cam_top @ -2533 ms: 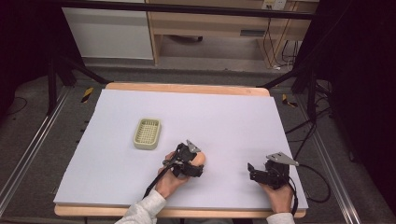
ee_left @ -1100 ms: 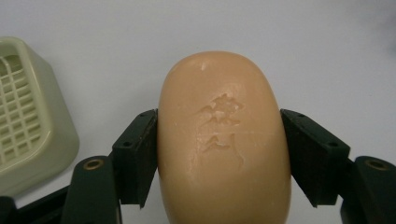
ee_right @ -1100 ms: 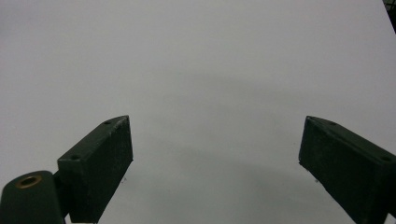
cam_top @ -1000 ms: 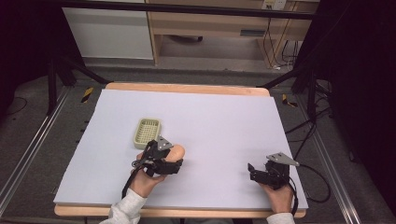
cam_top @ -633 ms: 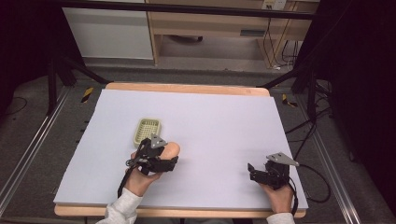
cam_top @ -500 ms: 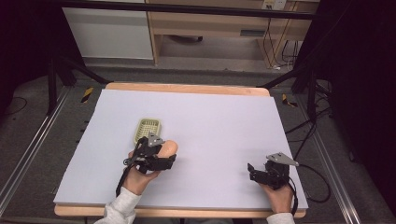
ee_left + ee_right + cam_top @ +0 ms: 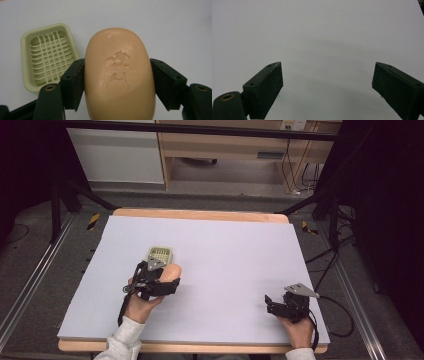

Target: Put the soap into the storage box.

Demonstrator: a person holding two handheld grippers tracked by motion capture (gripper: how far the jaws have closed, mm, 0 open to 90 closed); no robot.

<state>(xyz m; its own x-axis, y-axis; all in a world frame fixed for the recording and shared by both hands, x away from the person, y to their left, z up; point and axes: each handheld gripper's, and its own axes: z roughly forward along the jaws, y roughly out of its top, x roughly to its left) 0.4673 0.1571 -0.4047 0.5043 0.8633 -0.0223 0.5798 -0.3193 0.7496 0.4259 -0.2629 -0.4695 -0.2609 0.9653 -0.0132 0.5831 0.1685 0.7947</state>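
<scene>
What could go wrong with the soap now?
The soap is smooth and rounded, and the left gripper pinches only its sides, so it might slip out. The dish lies off to one side, not under the soap, so a drop now would probably miss it. Squeezing harder could dent the soap.

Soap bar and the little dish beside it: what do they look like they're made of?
The soap bar looks like solid pressed soap, peach, with a matte waxy surface; characters are stamped into its top and small nicks show. The dish looks like moulded plastic, pale green, slightly glossy, with a thin grid floor and rounded rim. The left tool grips the bar's sides.
</scene>
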